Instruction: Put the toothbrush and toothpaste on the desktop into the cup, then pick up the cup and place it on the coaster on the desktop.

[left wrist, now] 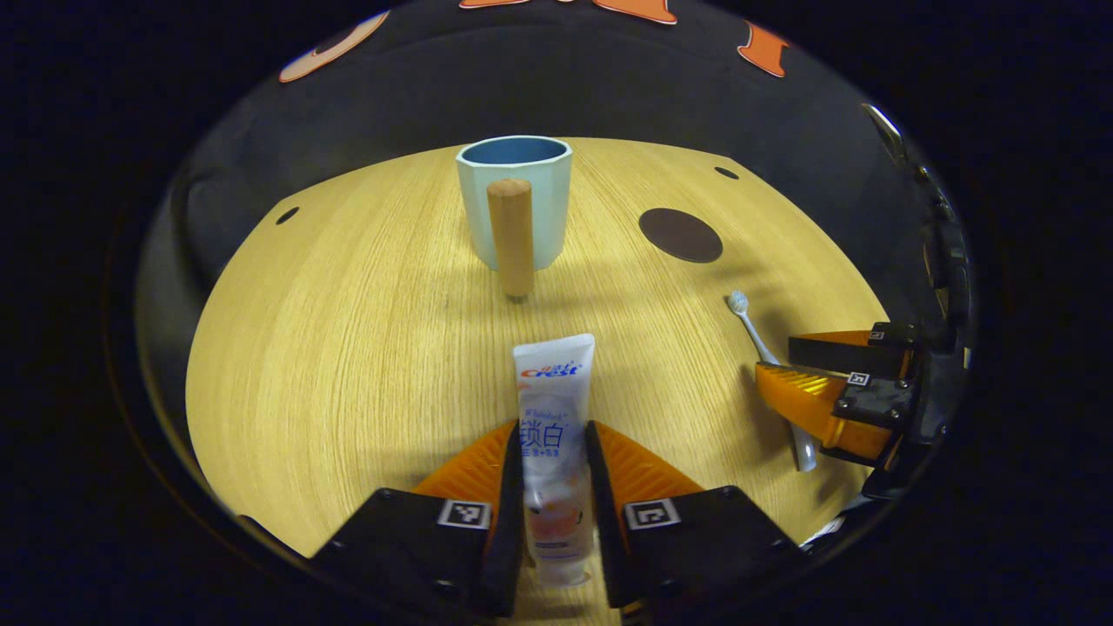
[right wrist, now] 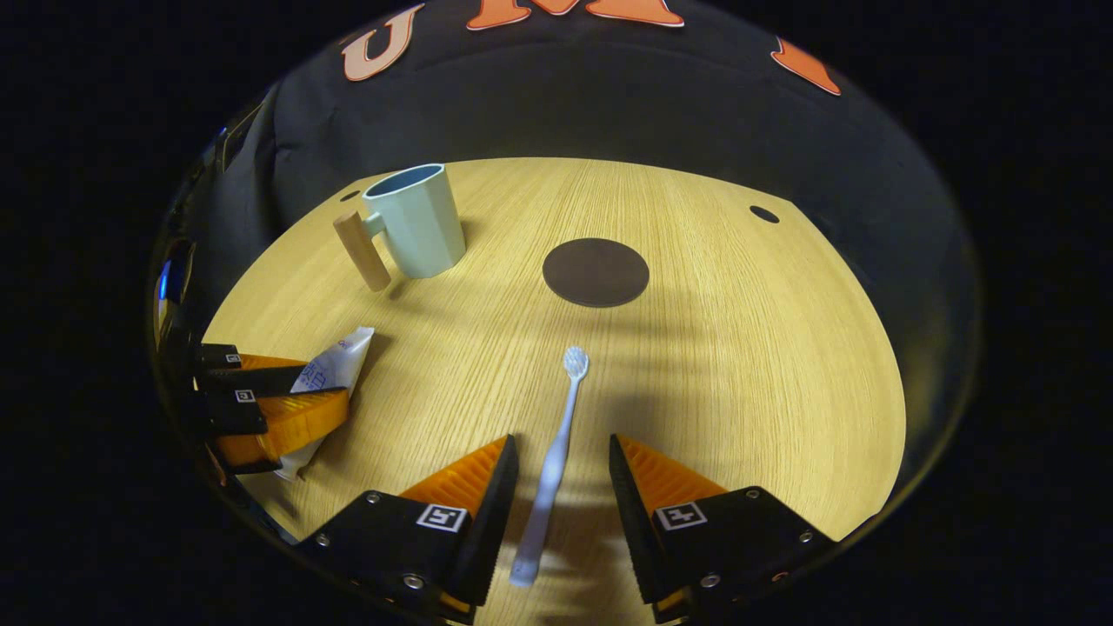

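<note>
While nothing has yet gone into the cup, both tools are down at their targets, so I judge the task barely begun. On the table [right wrist: 739, 365], the biggest thing in sight, the cup [right wrist: 416, 222] stands upright and empty at about ten o'clock in the right gripper view, its wooden handle [right wrist: 362, 252] pointing toward the left gripper [right wrist: 335, 396]. The dark round coaster [right wrist: 596, 272] lies bare at twelve o'clock, well apart from the cup.

The toothpaste [left wrist: 555, 435] lies on the wood at six o'clock in the left gripper view, and the left gripper's [left wrist: 555, 461] fingers press on both its sides, so it looks grasped but not yet lifted. The toothbrush [right wrist: 556, 461], smallest of all, lies flat with its bristles toward twelve o'clock in the right gripper view; the right gripper [right wrist: 563, 465] straddles its handle with fingers spread and gaps either side.

Still to do: lift both items, drop them into the cup, then carry the cup onto the coaster.
</note>
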The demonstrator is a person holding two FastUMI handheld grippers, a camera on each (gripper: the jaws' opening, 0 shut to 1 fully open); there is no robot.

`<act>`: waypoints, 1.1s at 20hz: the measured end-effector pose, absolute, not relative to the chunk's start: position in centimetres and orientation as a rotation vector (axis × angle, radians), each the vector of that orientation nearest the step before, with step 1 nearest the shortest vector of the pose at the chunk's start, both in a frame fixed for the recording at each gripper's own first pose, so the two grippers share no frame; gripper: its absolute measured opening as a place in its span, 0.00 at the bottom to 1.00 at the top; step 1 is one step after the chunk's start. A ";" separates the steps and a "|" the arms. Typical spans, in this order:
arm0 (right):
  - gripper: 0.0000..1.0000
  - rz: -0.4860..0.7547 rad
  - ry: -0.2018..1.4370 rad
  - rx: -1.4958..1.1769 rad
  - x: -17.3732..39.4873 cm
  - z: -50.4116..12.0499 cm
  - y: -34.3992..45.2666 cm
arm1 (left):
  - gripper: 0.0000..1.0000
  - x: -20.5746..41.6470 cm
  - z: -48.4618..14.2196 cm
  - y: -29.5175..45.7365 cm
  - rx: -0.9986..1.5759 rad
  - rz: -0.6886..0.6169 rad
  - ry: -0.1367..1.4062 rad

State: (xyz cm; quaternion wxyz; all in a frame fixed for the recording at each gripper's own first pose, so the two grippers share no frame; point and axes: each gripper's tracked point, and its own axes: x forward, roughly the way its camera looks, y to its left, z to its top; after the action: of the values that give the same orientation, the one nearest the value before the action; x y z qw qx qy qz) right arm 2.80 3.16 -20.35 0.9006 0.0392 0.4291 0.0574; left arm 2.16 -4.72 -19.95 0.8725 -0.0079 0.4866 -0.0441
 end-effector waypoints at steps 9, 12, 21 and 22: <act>0.08 0.117 0.926 0.115 2.6 -20.5 3.4 | 0.17 5.2 -15.1 -3.5 -0.007 -0.117 0.934; 0.05 0.116 0.896 0.120 2.9 -20.3 3.4 | 0.17 4.8 -13.7 -4.1 -0.005 -0.123 0.885; 0.05 0.131 0.805 0.169 3.6 -18.2 3.5 | 0.13 5.8 -11.0 -3.1 -0.040 -0.138 0.781; 0.05 0.127 0.798 0.177 3.7 -17.9 3.3 | 0.13 6.3 -10.5 -3.1 -0.044 -0.137 0.768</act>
State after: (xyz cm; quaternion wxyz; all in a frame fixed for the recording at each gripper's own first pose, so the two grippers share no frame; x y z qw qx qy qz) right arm 3.66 3.27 -17.92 0.9156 0.0862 0.3878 0.0619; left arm 6.29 -3.05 -10.46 0.9247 -0.0214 0.3741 -0.0668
